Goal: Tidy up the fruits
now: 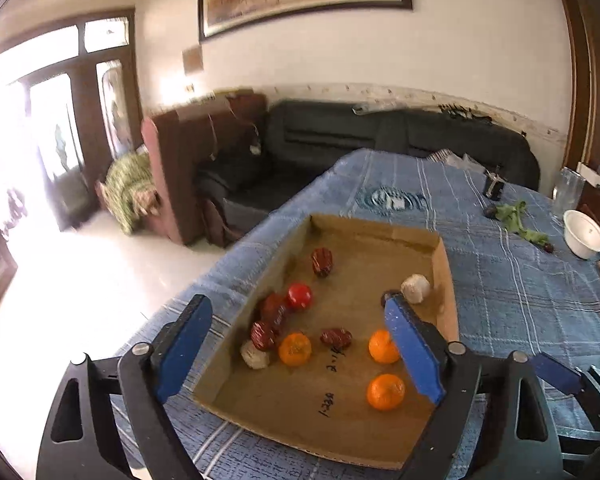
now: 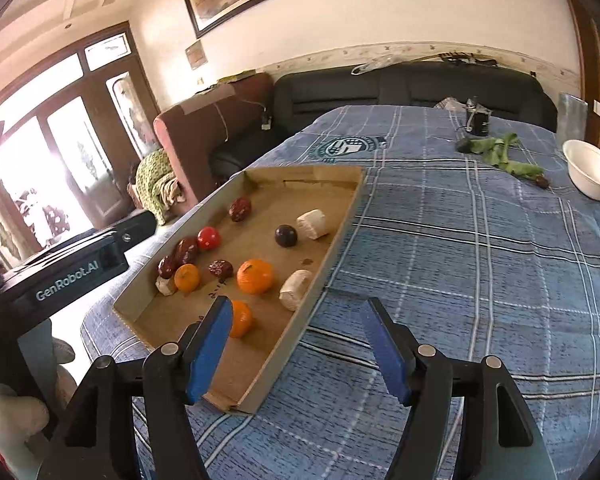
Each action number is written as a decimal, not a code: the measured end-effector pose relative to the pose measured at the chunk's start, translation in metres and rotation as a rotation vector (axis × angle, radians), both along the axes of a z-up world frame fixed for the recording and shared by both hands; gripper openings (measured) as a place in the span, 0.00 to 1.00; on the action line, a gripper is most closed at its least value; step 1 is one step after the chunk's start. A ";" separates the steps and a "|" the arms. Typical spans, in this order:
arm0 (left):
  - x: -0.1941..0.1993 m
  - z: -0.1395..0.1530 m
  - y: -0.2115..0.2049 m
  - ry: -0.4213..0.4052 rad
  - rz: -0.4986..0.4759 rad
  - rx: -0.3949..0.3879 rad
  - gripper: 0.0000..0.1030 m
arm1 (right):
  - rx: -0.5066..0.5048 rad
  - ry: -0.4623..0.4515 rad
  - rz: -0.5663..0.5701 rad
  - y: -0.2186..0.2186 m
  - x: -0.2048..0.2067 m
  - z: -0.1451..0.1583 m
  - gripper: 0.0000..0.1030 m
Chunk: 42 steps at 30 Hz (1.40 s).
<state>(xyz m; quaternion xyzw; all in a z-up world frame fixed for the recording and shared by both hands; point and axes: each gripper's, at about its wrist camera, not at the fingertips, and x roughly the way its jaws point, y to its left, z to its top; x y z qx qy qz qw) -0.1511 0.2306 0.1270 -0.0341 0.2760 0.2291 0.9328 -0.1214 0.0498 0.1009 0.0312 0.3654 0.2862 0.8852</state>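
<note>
Black frames, silver screws, blue fingers [image 1: 414, 350] — white "GenRobot.AI" lettering.

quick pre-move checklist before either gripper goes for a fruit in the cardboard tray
1. Left gripper open and empty: ok.
2. Right gripper open and empty: ok.
3. Fruit all inside the cardboard tray: ok, three oranges, nearest one.
4. Nearest orange free to grasp: ok, nothing touches it.
5. Red tomato free to grasp: not ok, a date sits against it.
6. White bowl empty: cannot tell; only part of its inside shows.
</note>
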 end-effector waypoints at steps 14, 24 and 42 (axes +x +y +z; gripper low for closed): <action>-0.012 0.019 -0.018 -0.072 0.000 0.030 0.92 | 0.024 -0.007 -0.058 -0.024 -0.002 0.002 0.77; -0.036 0.031 -0.023 -0.180 0.095 0.077 1.00 | 0.022 -0.028 -0.060 -0.025 -0.007 0.006 0.79; -0.029 -0.003 -0.014 -0.043 -0.027 -0.067 1.00 | -0.080 -0.087 -0.080 -0.009 -0.016 0.007 0.89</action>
